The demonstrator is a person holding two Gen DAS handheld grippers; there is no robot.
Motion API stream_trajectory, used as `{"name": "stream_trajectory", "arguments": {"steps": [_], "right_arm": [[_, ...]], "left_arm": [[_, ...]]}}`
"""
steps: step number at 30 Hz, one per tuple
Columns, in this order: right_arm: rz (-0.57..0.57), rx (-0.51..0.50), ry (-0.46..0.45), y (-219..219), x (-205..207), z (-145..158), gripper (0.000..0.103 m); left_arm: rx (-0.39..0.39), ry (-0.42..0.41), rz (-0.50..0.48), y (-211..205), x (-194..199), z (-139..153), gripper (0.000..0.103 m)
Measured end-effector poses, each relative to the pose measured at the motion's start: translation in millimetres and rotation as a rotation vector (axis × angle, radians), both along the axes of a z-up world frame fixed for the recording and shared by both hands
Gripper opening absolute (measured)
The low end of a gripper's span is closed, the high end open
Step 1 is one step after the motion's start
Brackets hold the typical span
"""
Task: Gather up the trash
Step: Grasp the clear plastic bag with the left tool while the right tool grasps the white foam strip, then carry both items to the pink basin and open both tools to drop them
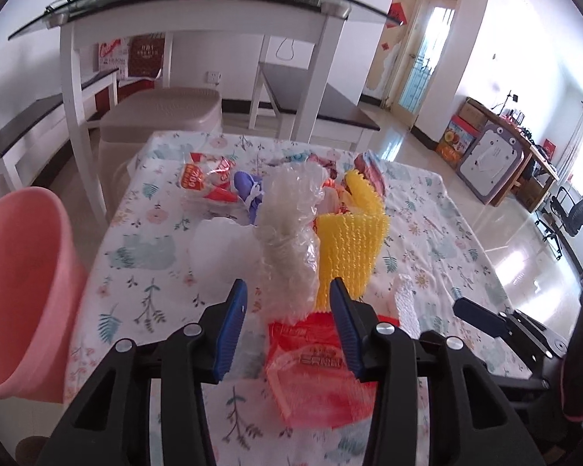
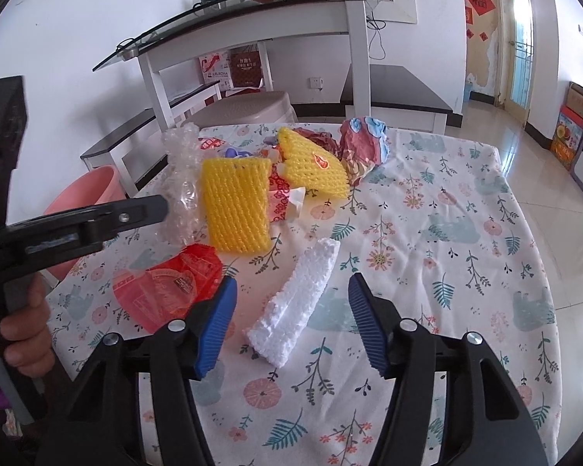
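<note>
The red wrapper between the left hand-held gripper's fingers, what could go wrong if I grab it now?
1. The clear bubble wrap rises just beyond the open left hand-held gripper, so closing may catch it along with the red wrapper.
2. The wrapper lies flat on the floral tablecloth; the fingers could pinch cloth and drag the nearby yellow foam net.
3. The pink bin stands off the table's left edge, so light plastic may slip out during the carry.

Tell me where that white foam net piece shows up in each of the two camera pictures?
Left wrist view: the white foam net lies low and right of centre, just right of the left gripper, partly hidden behind its right finger.
Right wrist view: the white foam net lies low in the centre, between the open fingers of the right gripper.
Shared landmark: the nearer yellow foam net.
</note>
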State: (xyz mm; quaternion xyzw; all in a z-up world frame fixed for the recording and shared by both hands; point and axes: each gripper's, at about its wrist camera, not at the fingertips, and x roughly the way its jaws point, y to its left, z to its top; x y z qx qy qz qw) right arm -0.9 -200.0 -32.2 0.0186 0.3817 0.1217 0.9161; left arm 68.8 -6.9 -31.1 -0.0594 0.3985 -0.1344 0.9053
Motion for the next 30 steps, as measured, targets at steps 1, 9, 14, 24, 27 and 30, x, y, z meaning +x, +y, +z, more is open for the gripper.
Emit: {"name": "stream_trajectory", "arguments": {"steps": [1,9,14,24,27,30], "right_arm": [[-0.002,0.003,0.004,-0.9,1.3,-1.2,0.06],[-0.009,0.007,0.029,-4.4,7.1,-7.3,0.06],[-0.016,0.015,0.053,-4.4,10.2,-12.0,0.06],[-0.015,0.0,0.148,8.9,21.8,-26.2,0.038],[-0.02,-0.015,0.155,12.3,20.2,-27.6,0.036],[-0.03,-0.021,0.146,11.2,17.0,-24.9,0.034]], "left_arm": [[0.006,0.005,0.002,-2.0,3.5,-2.3,0.044],[0.036,0.028,-0.005,-12.6,15.7,-15.5,0.027],[0.051,-0.024,-0.006,-9.8,0.5,-5.7,0.022],[0.013,-0.096,0.005,14.0,-34.8,21.8,0.022],[0.007,-0.098,0.017,22.7,-40.5,24.8,0.022],[0.0,-0.102,0.029,29.7,-46.2,26.7,0.022]]}}
